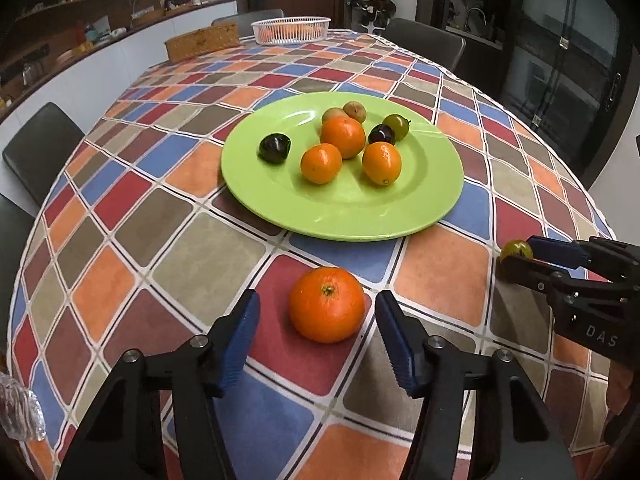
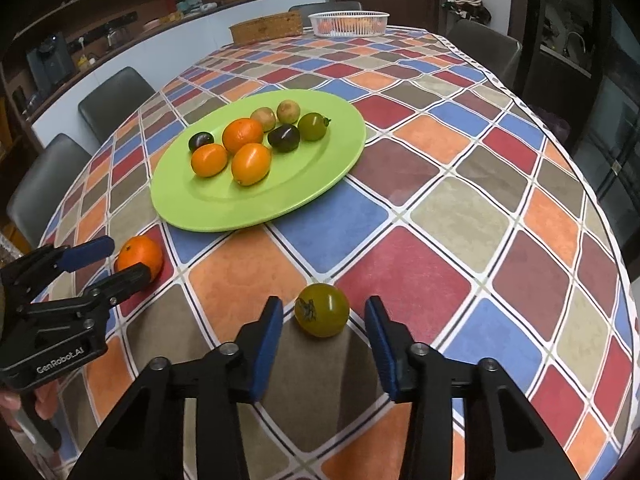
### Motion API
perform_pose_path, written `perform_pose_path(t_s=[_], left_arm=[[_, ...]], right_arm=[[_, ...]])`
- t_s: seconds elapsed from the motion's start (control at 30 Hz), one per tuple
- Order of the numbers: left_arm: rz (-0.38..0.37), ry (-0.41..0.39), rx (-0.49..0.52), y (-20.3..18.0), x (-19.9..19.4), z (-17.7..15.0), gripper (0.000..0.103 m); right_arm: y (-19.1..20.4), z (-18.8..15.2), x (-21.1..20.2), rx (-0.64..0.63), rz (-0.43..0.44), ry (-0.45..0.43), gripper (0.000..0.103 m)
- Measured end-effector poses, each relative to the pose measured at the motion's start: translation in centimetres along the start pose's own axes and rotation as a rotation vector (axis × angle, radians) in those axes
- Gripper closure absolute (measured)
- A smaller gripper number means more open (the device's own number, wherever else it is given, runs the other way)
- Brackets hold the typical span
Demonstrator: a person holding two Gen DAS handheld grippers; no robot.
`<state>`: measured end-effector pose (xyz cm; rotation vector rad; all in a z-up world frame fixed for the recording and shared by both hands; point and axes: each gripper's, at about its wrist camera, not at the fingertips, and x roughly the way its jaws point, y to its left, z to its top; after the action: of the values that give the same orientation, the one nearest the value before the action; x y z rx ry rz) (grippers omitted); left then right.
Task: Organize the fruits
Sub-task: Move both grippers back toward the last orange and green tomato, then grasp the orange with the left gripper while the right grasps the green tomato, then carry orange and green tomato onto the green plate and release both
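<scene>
We see only part of the right tongs (image 1: 516,258) in the left wrist view: the green fruit (image 1: 516,249) shows half behind their near finger, and the picture's right edge cuts off the handle. In the right wrist view the left tongs (image 2: 120,258) cover the near side of the loose orange (image 2: 140,255), so we cannot tell whether the pads touch it. The white basket (image 2: 348,24) holds something orange, too small to name. The shelf clutter (image 2: 120,24) is blurred.
</scene>
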<state>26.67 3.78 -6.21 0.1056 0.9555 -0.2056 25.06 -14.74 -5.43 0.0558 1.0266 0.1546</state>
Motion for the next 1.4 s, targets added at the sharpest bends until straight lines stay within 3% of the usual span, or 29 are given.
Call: perform_pose_path(t_s=[0.13, 0.2, 0.47, 0.7, 1.13, 1.4], left_arm=[[-0.019, 0.017, -0.013, 0.0, 0.7, 0.2, 0.060], [-0.033, 0.020, -0.022, 0.1, 0.9, 0.2, 0.063], [-0.021, 0.007, -0.020, -0.2, 0.4, 0.1, 0.063], [-0.009, -0.066, -0.014, -0.7, -2.5, 0.2, 0.063], [-0.019, -0.224, 0.006, -2.0, -8.6, 1.7, 0.063], [-0.016, -0.274, 0.011, -2.1, -9.5, 3.9, 0.063]], right_arm=[[0.2, 0.1, 0.3, -0.010, 0.006, 0.002, 0.062], [0.2, 0.1, 0.3, -0.016, 0.005, 0.004, 0.069], [0.2, 0.1, 0.3, -0.025, 0.013, 0.001, 0.073], [0.4, 0.0, -1.4, -0.041, 0.036, -0.036, 0.073], [1.4, 1.4, -7.7, -0.097, 0.111, -0.219, 0.073], [1.6, 3.7, -9.1, -0.106, 0.155, -0.283, 0.073]])
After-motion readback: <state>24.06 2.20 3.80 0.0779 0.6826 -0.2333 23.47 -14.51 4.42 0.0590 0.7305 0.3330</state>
